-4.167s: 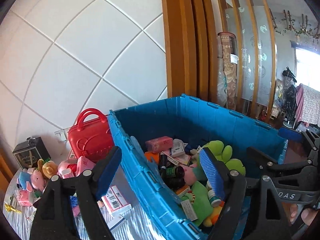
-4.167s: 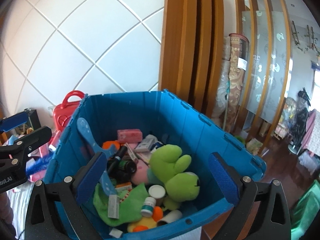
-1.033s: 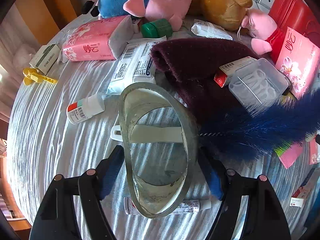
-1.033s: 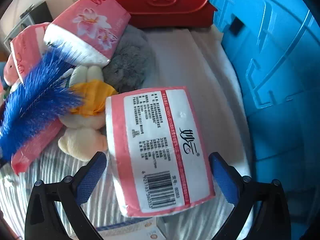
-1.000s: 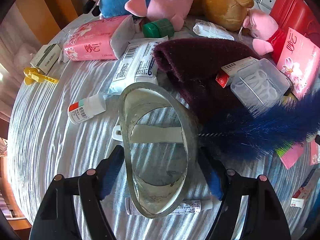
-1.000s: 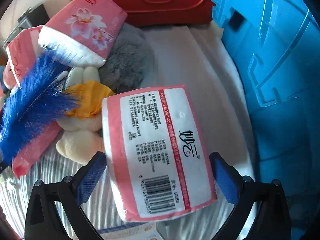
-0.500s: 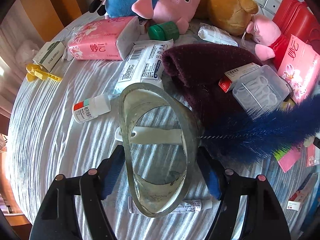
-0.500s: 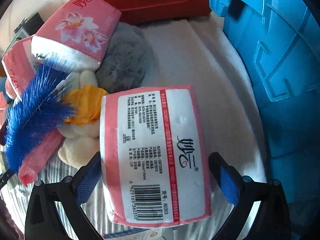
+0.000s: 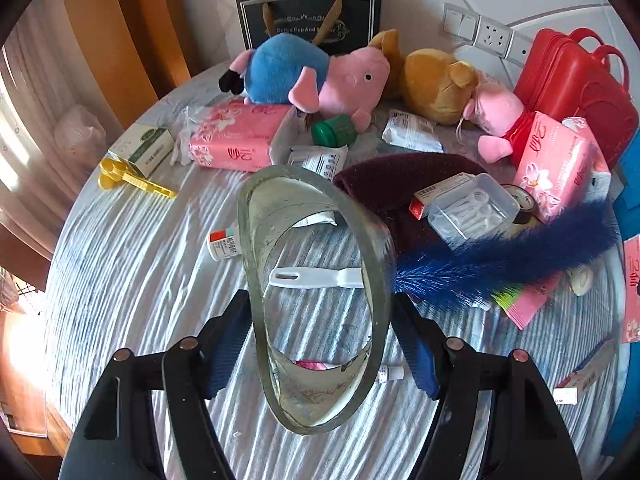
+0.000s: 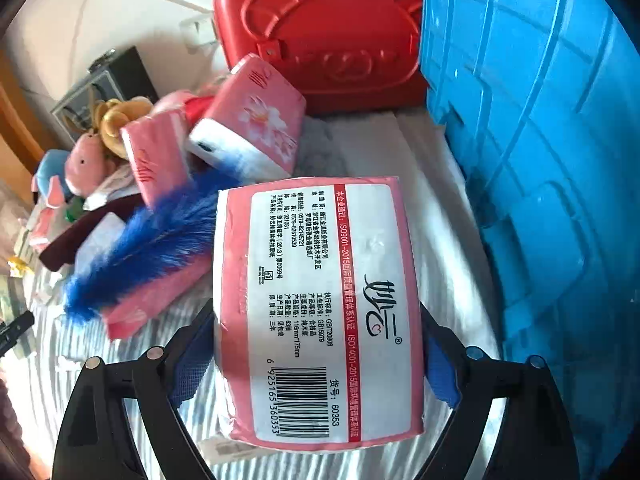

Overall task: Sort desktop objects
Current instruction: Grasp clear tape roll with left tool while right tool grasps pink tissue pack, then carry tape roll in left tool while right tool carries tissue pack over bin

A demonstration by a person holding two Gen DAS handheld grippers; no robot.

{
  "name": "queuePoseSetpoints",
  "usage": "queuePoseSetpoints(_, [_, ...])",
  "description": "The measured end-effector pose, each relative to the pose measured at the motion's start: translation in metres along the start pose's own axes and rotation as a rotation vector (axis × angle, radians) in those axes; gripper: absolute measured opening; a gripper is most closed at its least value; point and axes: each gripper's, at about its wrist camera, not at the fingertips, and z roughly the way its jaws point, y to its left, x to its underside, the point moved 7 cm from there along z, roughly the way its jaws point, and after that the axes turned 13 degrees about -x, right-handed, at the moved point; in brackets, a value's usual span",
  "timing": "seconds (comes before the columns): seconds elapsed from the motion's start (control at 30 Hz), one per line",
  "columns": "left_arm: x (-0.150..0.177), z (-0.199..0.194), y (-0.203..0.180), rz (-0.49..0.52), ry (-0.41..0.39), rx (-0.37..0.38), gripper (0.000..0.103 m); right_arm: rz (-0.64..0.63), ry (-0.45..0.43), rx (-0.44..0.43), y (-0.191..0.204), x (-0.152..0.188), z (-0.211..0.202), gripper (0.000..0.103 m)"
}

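The blue crate (image 10: 540, 160) stands right of the red case (image 10: 320, 36). The right gripper (image 10: 316, 352), its jaws having just narrowed, clamps the pink tissue pack (image 10: 320, 304) above the striped cloth (image 10: 60, 360). The left gripper (image 9: 320, 344) squeezes a tape roll (image 9: 312, 292), raised over the blue duster (image 9: 500, 256).
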Motion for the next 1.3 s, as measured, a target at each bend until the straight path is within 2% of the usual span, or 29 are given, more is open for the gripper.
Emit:
queuePoseSetpoints(0.03, [0.001,-0.010,0.000,0.006,-0.020,0.006,0.070,-0.013,-0.021,-0.010,0.003,-0.002,-0.012,0.090])
queuePoseSetpoints(0.07, [0.003,-0.020,-0.001,0.008,-0.040,0.017,0.070,-0.027,-0.044,-0.019,0.025,0.000,-0.017,0.090])
queuePoseSetpoints(0.1, [0.004,-0.031,-0.002,0.012,-0.062,0.035,0.070,-0.041,-0.064,-0.027,0.025,0.003,-0.026,0.090])
queuePoseSetpoints(0.13, [0.005,-0.043,-0.004,0.017,-0.085,0.053,0.070,-0.057,-0.083,-0.032,0.043,0.001,-0.031,0.090])
queuePoseSetpoints(0.37, [0.004,-0.141,-0.040,0.095,-0.290,0.179,0.070,-0.136,-0.266,-0.041,0.093,0.004,-0.124,0.090])
queuePoseSetpoints(0.6, [0.011,-0.227,-0.107,0.221,-0.438,0.309,0.070,-0.167,-0.439,0.009,0.100,0.016,-0.218,0.090])
queuePoseSetpoints(0.83, [0.014,-0.328,-0.189,0.317,-0.615,0.445,0.070,-0.145,-0.563,0.058,0.062,0.019,-0.302,0.090])
queuePoseSetpoints(0.97, [0.017,-0.380,-0.244,0.368,-0.683,0.506,0.070,-0.132,-0.599,0.099,0.026,0.008,-0.351,0.090])
queuePoseSetpoints(1.13, [0.013,-0.430,-0.316,0.429,-0.721,0.549,0.070,-0.151,-0.625,0.180,-0.028,-0.018,-0.404,0.090])
queuePoseSetpoints(1.3, [-0.013,-0.462,-0.390,0.483,-0.708,0.554,0.070,-0.158,-0.601,0.249,-0.097,-0.059,-0.433,0.090])
